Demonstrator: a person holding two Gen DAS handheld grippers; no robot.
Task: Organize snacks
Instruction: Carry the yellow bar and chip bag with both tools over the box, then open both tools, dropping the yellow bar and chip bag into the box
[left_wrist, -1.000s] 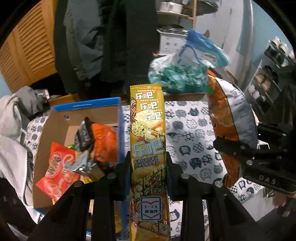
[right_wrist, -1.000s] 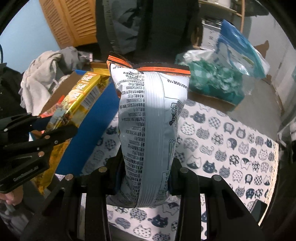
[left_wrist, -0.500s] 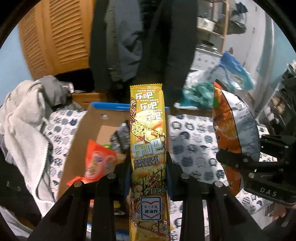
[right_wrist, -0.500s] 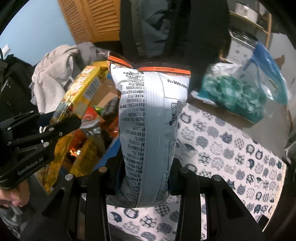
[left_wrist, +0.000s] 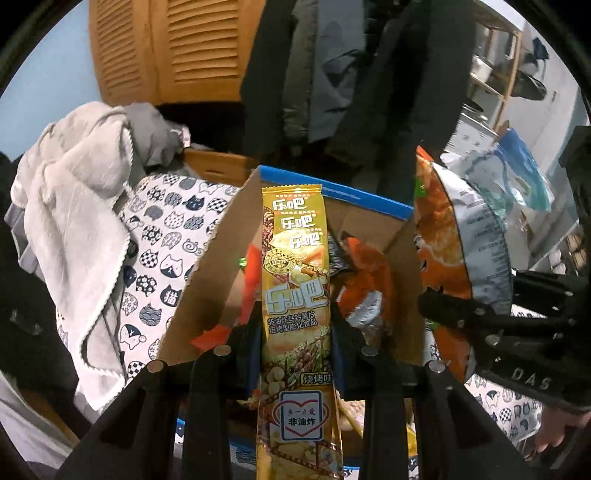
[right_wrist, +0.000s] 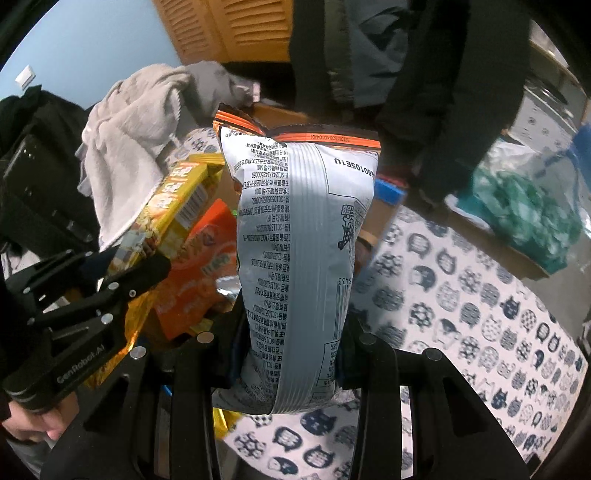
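- Now the long yellow foil snack packet (left_wrist: 295, 295) stands upright, clamped between the left tongs (left_wrist: 295, 325), directly above the open cardboard box with a blue rim (left_wrist: 207, 288), probably so it can drop in lengthwise.
- Beside it, the puffy orange-and-silver chip bag (right_wrist: 299, 258) is pinched near its lower end by the right tongs (right_wrist: 295, 332), held just right of the box, presumably waiting its turn.
- Inside the box lie orange and red snack packs (left_wrist: 365, 284).
- The box rests on the bench under a cat-print cloth (right_wrist: 461, 295), with a pale towel (left_wrist: 74, 221) heaped at the left.
- Compared with a second ago, both tongs have swung leftward; the box, formerly off to the left, sits centred beneath the yellow packet.
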